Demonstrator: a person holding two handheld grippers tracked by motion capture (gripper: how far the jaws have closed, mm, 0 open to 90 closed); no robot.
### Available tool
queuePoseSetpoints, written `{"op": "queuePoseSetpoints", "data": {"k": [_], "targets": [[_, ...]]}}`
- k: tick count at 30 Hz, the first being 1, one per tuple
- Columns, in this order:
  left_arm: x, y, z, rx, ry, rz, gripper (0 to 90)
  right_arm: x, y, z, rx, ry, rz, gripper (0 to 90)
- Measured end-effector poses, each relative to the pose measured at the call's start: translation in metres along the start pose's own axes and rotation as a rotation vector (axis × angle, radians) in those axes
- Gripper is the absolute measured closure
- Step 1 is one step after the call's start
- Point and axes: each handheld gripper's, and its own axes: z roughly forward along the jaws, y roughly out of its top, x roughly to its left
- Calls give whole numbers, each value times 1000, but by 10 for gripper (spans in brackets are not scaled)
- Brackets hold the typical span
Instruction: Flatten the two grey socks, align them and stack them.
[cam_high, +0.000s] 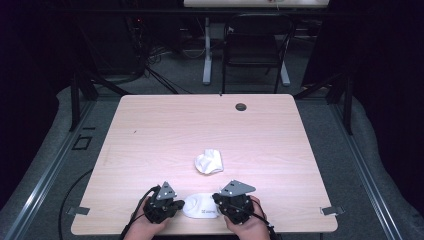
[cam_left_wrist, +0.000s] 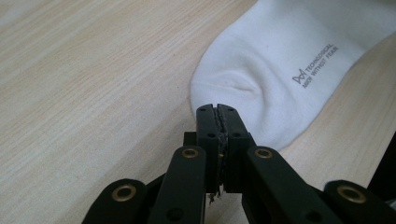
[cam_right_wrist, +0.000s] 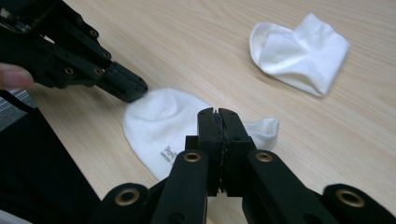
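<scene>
Two white cotton ankle socks lie on the pale wooden surface: a flat sock with grey lettering at the near edge, a crumpled sock farther out toward the middle. The left tongs and right tongs flank the flat sock. Both are clenched and grasp nothing, the left tips at the sock's rounded end.

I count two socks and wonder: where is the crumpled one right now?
In the high view the crumpled sock lies near the table's middle, just beyond the flat sock that sits between both grippers at the near edge.
</scene>
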Motion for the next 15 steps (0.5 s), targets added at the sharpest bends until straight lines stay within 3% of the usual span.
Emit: {"op": "queuePoseSetpoints", "data": {"k": [9, 15], "targets": [[-3, 0, -2, 18, 9, 6, 882, -16, -18, -12, 20, -25, 36, 891], [-5, -1, -3, 26, 19, 1, 883, -27, -31, -12, 81, -14, 31, 870]]}}
